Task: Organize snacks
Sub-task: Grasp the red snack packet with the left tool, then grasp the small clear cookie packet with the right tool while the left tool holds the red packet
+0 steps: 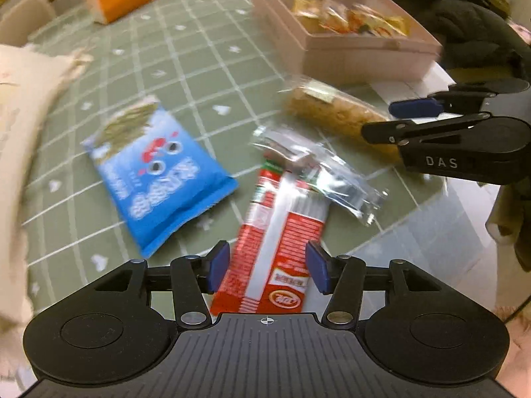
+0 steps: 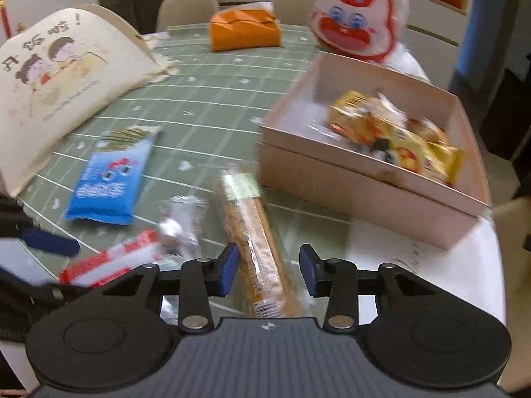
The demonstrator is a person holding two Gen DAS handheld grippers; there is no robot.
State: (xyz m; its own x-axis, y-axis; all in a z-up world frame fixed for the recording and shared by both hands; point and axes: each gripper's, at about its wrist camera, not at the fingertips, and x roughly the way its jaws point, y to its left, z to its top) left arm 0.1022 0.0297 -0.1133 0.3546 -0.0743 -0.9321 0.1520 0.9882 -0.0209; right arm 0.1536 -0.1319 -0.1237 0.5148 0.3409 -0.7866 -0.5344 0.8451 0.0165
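My left gripper (image 1: 267, 267) is open, its blue pads on either side of a red and white snack packet (image 1: 282, 248) lying on the green checked tablecloth. My right gripper (image 2: 268, 270) is open over a long brown biscuit pack (image 2: 255, 232) in clear wrap; it also shows in the left wrist view (image 1: 335, 116), with the right gripper (image 1: 398, 119) beside it. A blue snack bag (image 1: 159, 175) and a silver clear wrapper (image 1: 322, 175) lie between. A pink box (image 2: 365, 192) holds yellow snack packets (image 2: 398, 139).
A cream cartoon cloth bag (image 2: 56, 93) stands at the left. An orange tissue pack (image 2: 244, 30) and a red-and-white rabbit-face bag (image 2: 358, 16) sit at the back. Chairs stand behind the table. The table edge (image 1: 415, 219) runs close to the packets.
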